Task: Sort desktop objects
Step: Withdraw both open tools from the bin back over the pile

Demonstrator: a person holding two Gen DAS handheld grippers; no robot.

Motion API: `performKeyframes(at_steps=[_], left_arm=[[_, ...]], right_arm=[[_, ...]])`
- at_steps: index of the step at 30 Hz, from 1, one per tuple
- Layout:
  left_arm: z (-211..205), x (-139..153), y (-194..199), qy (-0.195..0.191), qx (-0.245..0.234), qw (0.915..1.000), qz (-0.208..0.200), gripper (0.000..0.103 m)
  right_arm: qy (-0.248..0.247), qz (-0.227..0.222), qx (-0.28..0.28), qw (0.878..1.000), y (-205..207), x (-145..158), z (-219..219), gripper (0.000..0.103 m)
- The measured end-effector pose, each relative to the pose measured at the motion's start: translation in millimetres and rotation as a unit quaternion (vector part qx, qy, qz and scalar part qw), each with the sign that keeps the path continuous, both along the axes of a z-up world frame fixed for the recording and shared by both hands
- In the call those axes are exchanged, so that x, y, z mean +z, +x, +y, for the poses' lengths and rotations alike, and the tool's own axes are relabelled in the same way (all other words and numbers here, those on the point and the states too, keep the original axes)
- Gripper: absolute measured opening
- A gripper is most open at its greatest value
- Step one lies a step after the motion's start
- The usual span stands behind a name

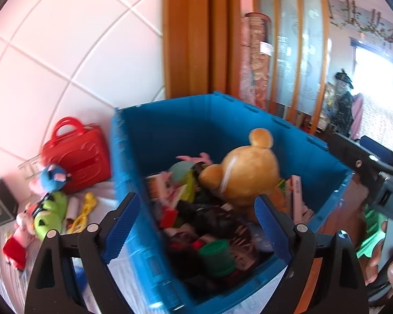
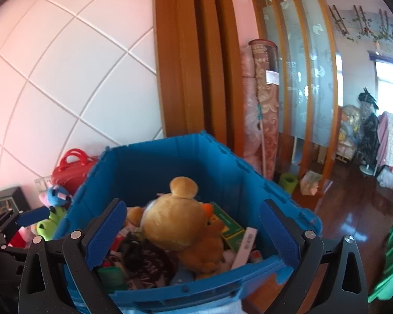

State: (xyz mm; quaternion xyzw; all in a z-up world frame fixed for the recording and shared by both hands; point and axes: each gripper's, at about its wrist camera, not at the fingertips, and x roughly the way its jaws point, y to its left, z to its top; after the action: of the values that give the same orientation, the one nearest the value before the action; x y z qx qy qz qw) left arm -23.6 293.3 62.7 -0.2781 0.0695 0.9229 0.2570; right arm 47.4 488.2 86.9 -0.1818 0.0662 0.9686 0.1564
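Risk of snagging: both sets of jaws, left gripper (image 1: 196,222) and right gripper (image 2: 192,231), stand spread and empty above the blue crate (image 2: 154,157), where the bear plush (image 2: 175,222) between them perches high and could topple out if bumped.

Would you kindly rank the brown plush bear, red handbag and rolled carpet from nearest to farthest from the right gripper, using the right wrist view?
1. Brown plush bear, in the blue bin, just ahead.
2. Red handbag, behind the bin, left.
3. Rolled carpet, upright by the wooden screen, right.
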Motion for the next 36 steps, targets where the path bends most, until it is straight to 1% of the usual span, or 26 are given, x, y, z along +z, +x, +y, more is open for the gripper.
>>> performKeyframes(at_steps=[4,9,15,18,20,23,25,28,31,34,36], left_arm=[[-39,-5,-1,-0.002,0.039,0.9993,0.001,0.090],[-96,-12,-10,0.001,0.089,0.9960,-0.006,0.090],[-182,-29,-22,0.003,0.147,0.9889,-0.022,0.090],[-232,-43,-29,0.003,0.174,0.9841,-0.037,0.090],[-267,-55,-35,-0.004,0.193,0.9800,-0.048,0.090],[-317,-77,-43,-0.019,0.220,0.9731,-0.064,0.090],[-349,-94,-53,-0.026,0.242,0.9663,-0.083,0.090],[-388,-118,-66,-0.022,0.266,0.9573,-0.112,0.090],[-414,-138,-79,-0.019,0.280,0.9498,-0.137,0.090],[-428,-154,-92,-0.012,0.284,0.9458,-0.157,0.090],[-430,-161,-104,-0.011,0.282,0.9447,-0.167,0.090]], right_arm=[[0.007,0.011,0.035,0.999,-8,3,-28,0.103],[0.015,0.010,0.097,0.995,-30,4,-81,0.103],[0.024,0.004,0.154,0.988,-54,1,-155,0.103],[0.037,-0.007,0.173,0.984,-69,-3,-198,0.103],[0.039,-0.016,0.185,0.982,-78,-7,-223,0.103],[0.031,-0.042,0.205,0.977,-95,-22,-257,0.103],[0.031,-0.066,0.210,0.975,-108,-36,-277,0.103],[0.030,-0.108,0.211,0.971,-129,-61,-297,0.103],[0.027,-0.145,0.210,0.967,-149,-87,-309,0.103],[0.020,-0.187,0.207,0.960,-175,-116,-316,0.103],[0.013,-0.209,0.209,0.955,-193,-132,-320,0.103]])
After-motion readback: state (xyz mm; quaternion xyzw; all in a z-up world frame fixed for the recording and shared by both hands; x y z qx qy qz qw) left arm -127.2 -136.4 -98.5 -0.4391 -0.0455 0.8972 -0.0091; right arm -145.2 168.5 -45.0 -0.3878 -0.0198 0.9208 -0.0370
